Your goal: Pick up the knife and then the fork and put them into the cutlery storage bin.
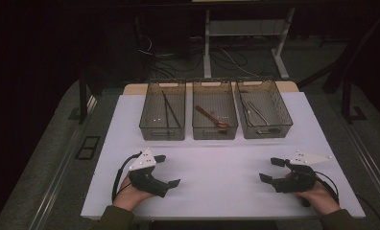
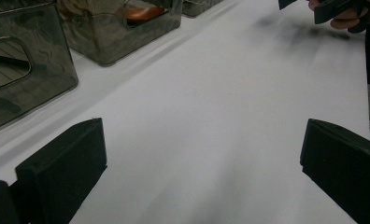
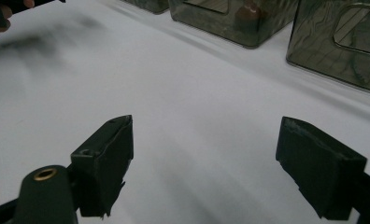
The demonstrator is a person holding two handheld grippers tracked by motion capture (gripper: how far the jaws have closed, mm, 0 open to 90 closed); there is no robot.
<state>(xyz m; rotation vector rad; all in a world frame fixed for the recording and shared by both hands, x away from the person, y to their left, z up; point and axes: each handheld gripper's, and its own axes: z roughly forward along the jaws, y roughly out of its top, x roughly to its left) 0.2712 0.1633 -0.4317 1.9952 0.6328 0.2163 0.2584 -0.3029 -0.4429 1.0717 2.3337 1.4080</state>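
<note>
Tools: left tool (image 1: 168, 170) and right tool (image 1: 269, 169) both agape, empty, resting on counter (image 1: 217, 187). 3 bins ahead hold chopsticks (image 1: 171, 110), spoon (image 1: 211, 117), tongs (image 1: 258, 112). Sorting looks finished; nothing left near tools.

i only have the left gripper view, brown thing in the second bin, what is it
Observer: From the high view it is a brown spoon lying slantwise in the middle bin.
Operator: whats in the other two bins
Observer: The left bin holds dark chopsticks; the right bin holds metal tongs, as far as I can tell.
Operator: is my right gripper holding anything
Observer: No. The right gripper has its jaws wide apart with only bare white table between them.
Operator: and the left
Observer: The left gripper is open too, low over the table's near edge.
</note>
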